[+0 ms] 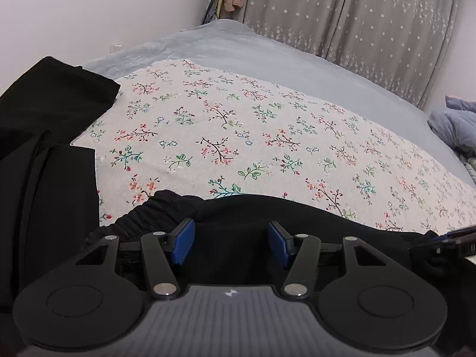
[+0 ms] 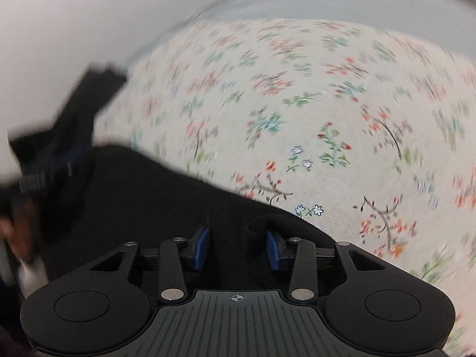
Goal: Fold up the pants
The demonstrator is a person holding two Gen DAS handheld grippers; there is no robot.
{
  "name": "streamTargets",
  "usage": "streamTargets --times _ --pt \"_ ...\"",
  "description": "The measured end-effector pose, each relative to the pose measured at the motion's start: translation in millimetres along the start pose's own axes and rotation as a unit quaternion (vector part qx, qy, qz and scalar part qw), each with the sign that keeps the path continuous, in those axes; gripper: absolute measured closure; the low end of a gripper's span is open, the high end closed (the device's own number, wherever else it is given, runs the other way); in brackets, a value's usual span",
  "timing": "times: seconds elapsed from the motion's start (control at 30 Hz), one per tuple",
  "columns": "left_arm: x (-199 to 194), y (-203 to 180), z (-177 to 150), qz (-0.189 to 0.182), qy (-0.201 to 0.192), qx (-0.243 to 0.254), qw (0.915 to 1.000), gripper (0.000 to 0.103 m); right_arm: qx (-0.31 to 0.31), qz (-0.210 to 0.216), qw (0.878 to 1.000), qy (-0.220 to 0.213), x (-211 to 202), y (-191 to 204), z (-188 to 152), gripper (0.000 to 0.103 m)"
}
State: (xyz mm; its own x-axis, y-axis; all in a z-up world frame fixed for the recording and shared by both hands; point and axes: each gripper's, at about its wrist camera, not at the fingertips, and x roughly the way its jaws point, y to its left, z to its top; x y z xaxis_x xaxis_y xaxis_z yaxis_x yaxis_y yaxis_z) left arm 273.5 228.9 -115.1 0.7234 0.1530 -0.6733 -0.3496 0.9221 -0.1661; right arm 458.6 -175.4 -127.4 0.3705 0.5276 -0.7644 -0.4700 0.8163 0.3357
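Plainly, the left gripper (image 1: 231,242) has its blue pads (image 1: 182,241) spread apart, pressing on nothing, with the black pants (image 1: 238,211) lying under and between them. The gathered elastic waistband (image 1: 154,208) bunches just beyond the left pad, and the dark cloth runs on to the right along the near edge of the floral sheet (image 1: 238,136). More black fabric lies in folded layers at the far left of that view.

The right gripper (image 2: 238,248) has its pads (image 2: 202,248) set closer together but still parted; a small raised fold of the pants (image 2: 148,196) sits by the right-hand pad, though whether the pad touches it cannot be told. This view is blurred. The pants spread left from the fingers over the floral sheet (image 2: 327,104).

Beyond the sheet lies a grey-blue bedcover (image 1: 267,53), then a patterned curtain (image 1: 357,15) and a pale wall (image 1: 89,9).
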Motion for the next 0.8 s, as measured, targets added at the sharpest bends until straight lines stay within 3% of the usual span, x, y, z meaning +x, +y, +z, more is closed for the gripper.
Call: streamTargets --times 0.13,0.3,0.4,0.47,0.6,0.8 --pt "1 -2 0 0.004 -0.001 0.005 1.0 0.038 0.092 0.012 0.995 -0.034 -1 -27 -10 0.09" --pt "-1 2 2 0.007 -0.01 -0.007 0.9999 0.039 0.107 0.016 0.989 -0.099 -19 -28 -11 0.096" --pt "1 5 3 0.034 -0.006 -0.006 0.9994 0.04 0.129 0.026 0.982 -0.138 -33 -40 -1 0.097" --pt "10 5 -1 0.049 0.024 0.004 0.9985 0.04 0.127 0.014 0.984 -0.128 -31 -48 9 0.097" --pt "12 -1 -3 0.064 0.033 0.034 0.9968 0.04 0.085 -0.037 0.995 -0.045 11 -51 26 0.096" --pt "8 5 -4 0.063 0.044 0.033 0.9965 0.04 0.066 -0.033 0.997 -0.037 6 -53 33 0.094"
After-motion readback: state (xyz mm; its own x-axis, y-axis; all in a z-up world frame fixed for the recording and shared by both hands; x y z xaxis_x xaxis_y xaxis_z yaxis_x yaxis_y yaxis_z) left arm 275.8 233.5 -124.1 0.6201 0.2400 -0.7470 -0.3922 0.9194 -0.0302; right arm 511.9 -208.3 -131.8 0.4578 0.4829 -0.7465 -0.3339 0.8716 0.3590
